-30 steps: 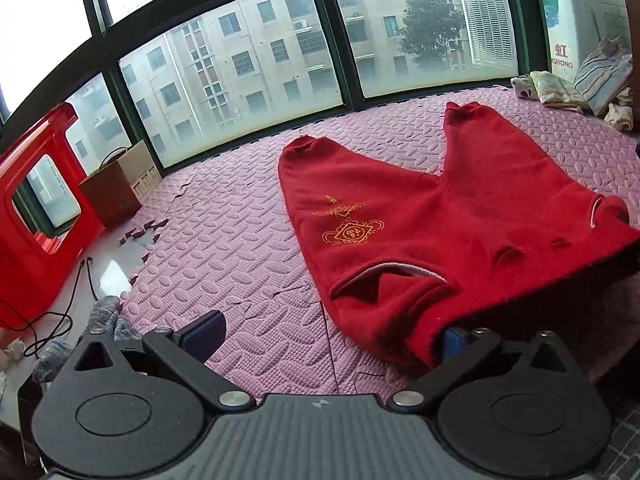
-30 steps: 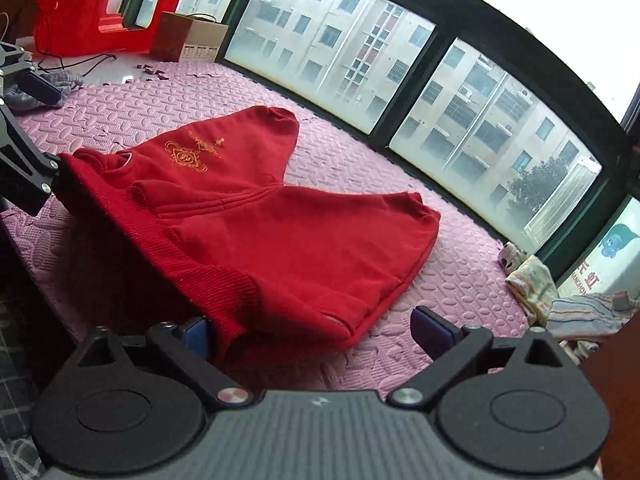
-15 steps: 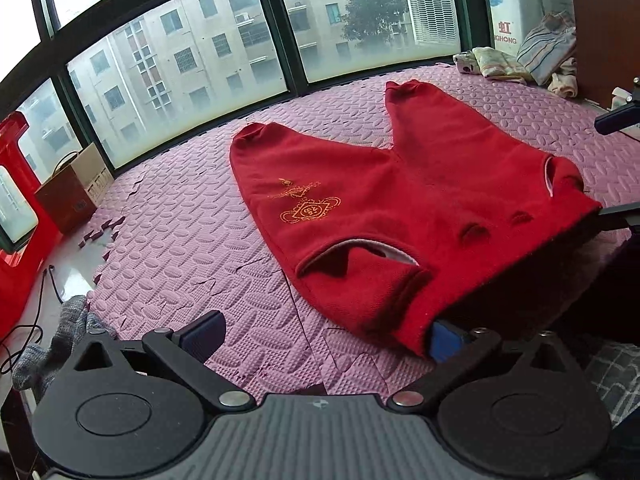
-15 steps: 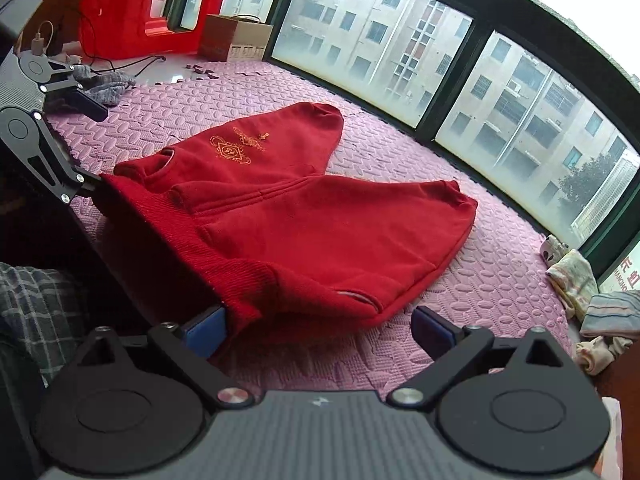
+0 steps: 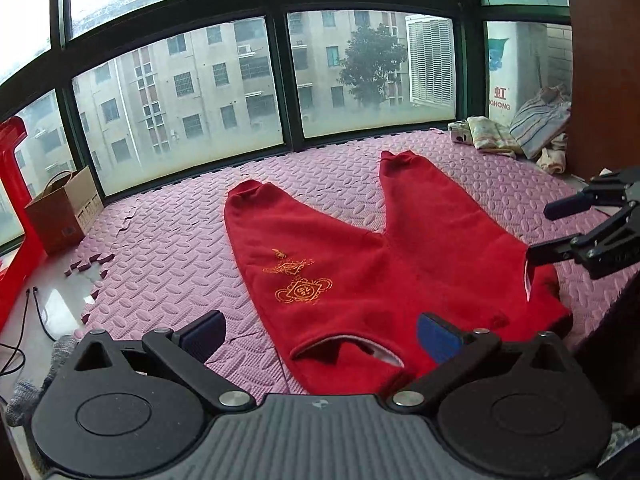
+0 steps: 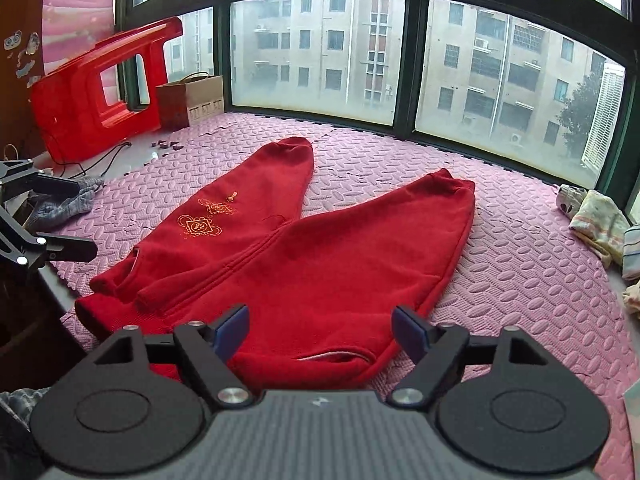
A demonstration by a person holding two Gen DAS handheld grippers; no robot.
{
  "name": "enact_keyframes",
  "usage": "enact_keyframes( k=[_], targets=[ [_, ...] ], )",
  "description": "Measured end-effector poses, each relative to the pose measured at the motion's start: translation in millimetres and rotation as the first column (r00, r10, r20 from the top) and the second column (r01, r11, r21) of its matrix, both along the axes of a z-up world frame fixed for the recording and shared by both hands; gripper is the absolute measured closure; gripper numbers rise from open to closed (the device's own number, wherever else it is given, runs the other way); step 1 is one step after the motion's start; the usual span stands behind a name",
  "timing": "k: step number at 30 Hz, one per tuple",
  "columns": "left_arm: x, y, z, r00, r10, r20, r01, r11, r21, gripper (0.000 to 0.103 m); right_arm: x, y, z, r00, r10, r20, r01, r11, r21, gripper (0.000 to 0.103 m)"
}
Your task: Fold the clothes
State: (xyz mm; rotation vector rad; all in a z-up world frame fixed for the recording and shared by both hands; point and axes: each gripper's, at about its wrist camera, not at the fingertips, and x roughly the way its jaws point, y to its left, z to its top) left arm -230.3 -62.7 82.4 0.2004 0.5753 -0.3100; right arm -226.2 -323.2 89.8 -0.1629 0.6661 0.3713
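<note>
A pair of red fleece trousers (image 5: 360, 264) with gold embroidery lies flat on the pink foam mat (image 5: 168, 256), legs spread in a V toward the windows, waistband nearest me. It also shows in the right wrist view (image 6: 328, 264). My left gripper (image 5: 320, 336) is open and empty, just above the waistband's left corner. My right gripper (image 6: 324, 328) is open and empty above the waistband's right part. The right gripper shows in the left wrist view (image 5: 560, 228) at the right edge. The left gripper shows in the right wrist view (image 6: 60, 220) at the left edge.
A red plastic stool (image 6: 96, 92) and a cardboard box (image 6: 192, 98) stand at the mat's far left by the windows. Grey cloth (image 6: 64, 204) and cables lie on the bare floor there. A pile of folded clothes (image 5: 520, 132) sits at the far right corner.
Both grippers held the waistband lifted off the mat; they lowered it and let go. The trousers now lie flat and both grippers have drawn back, open.
</note>
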Motion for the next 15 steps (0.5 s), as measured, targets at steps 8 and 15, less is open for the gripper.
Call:
enact_keyframes(
  k=[8, 15],
  targets=[
    [24, -27, -44, 0.996, -0.021, -0.081, 0.028, 0.995, 0.091, 0.0, 17, -8, -39, 0.994, -0.014, -0.11, 0.014, 1.0, 0.003, 0.036],
    [18, -35, -30, 0.997, -0.051, -0.065, 0.058, 0.993, 0.104, 0.0, 34, -33, -25, 0.988, -0.047, -0.147, 0.059, 0.995, 0.081, 0.036]
  ],
)
